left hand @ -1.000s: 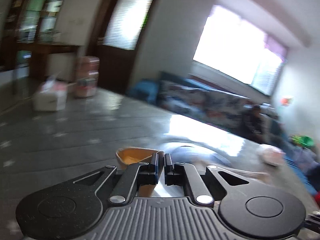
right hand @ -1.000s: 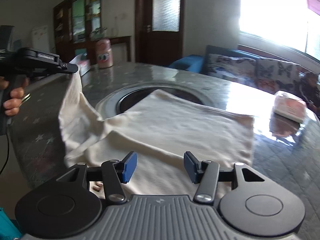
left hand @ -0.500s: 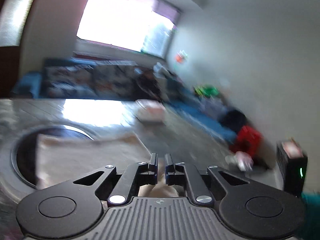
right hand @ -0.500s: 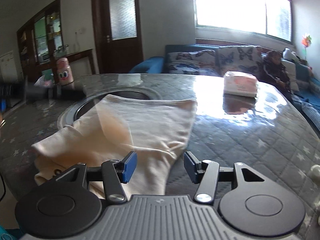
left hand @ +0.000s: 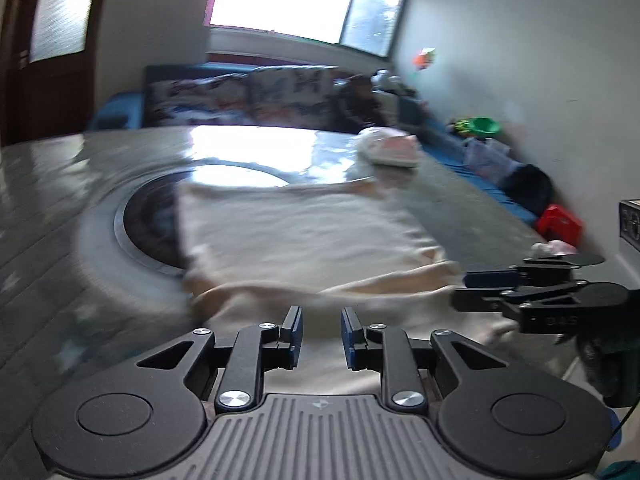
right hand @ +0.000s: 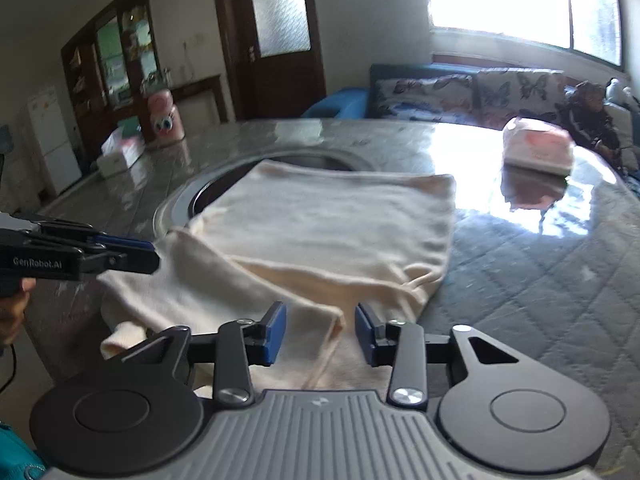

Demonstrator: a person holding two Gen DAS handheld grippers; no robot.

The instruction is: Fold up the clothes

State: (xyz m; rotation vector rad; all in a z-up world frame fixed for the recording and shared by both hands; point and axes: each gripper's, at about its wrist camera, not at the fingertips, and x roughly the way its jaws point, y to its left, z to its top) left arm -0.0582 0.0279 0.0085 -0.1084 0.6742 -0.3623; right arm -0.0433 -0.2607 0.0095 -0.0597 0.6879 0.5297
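While the cream garment [right hand: 320,240] lies part-folded on the quilted table [right hand: 540,280], the left gripper [left hand: 320,330] is opening empty over its near edge and the right gripper [right hand: 320,330] is closing around, apparently not yet pinching, a loose fold, so the next fold likely needs firm grips first.

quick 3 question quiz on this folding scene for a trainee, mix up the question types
1. True or false: the cream garment lies partly over the round recess in the table.
2. Which object sits beyond the garment's far right corner? A tissue pack B mug C book
3. Fill in: the fabric fold between the right gripper fingers is not yet ____.

Key: 1 true; 2 A, the tissue pack; 3 pinched.
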